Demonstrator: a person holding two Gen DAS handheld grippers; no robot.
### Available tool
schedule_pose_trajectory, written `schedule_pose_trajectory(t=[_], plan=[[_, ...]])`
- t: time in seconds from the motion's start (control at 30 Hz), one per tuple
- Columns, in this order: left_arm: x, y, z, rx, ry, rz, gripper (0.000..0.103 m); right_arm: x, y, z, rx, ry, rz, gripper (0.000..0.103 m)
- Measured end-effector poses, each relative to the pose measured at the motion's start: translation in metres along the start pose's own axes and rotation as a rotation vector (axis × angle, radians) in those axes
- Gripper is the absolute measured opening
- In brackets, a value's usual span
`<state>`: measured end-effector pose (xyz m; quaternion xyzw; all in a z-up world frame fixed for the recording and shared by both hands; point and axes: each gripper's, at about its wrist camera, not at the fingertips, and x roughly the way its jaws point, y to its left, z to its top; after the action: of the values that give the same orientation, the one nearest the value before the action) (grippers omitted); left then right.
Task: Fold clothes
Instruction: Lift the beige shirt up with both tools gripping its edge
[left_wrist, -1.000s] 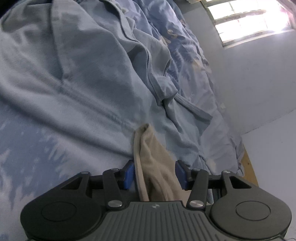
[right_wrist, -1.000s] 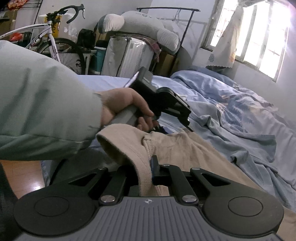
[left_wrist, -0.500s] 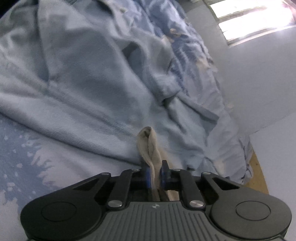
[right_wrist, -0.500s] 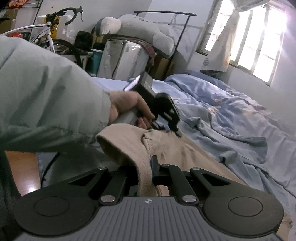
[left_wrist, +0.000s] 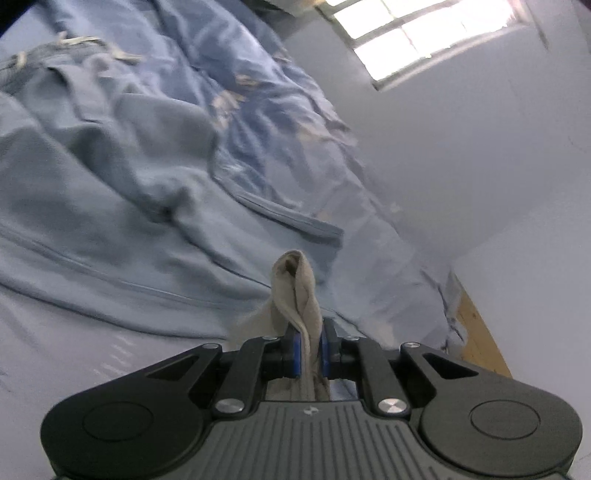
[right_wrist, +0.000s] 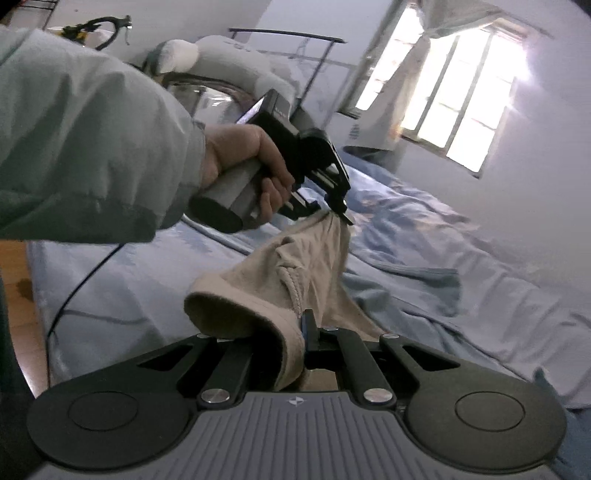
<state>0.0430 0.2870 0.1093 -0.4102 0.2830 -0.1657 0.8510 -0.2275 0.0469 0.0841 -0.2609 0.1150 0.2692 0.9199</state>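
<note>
While our left gripper (left_wrist: 309, 349) pinches one bunched corner of the beige garment (right_wrist: 295, 258), our right gripper (right_wrist: 303, 334) fingers pinch its hem, cloth stretched between them above the bed (right_wrist: 147, 295).

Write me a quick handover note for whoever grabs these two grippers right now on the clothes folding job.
Left gripper: shut on one end of the beige garment, cloth pinched between the blue pads.
Right gripper: shut on the garment's hem at the other end.
The garment hangs stretched between the two grippers, lifted above the bed. A light blue garment lies rumpled on the bed beyond, beside the blue patterned duvet.
Done: both ends gripped and the garment raised.
Left: spread it flat, fold it, set it down; probably the light blue garment after that. No fold is made yet.
</note>
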Motion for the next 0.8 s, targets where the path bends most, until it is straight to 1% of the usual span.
schedule_pose_trajectory(t=[0.13, 0.43, 0.57, 0.67, 0.8], plan=[[0.022, -0.04, -0.014, 0.06, 0.035, 0.0, 0.008, -0.017, -0.02, -0.012, 0.06, 0.013, -0.044, 0.002], [0.078, -0.109, -0.059, 0.134, 0.103, 0.009, 0.007, -0.051, -0.059, -0.042, 0.156, 0.019, -0.133, 0.002], [0.11, -0.134, -0.088, 0.175, 0.156, 0.027, 0.007, -0.066, -0.079, -0.063, 0.213, 0.047, -0.171, 0.002], [0.135, -0.148, -0.114, 0.204, 0.198, 0.055, 0.007, -0.075, -0.089, -0.083, 0.26, 0.08, -0.19, 0.002], [0.162, -0.162, -0.146, 0.225, 0.226, 0.092, 0.007, -0.084, -0.104, -0.101, 0.315, 0.109, -0.222, 0.002]])
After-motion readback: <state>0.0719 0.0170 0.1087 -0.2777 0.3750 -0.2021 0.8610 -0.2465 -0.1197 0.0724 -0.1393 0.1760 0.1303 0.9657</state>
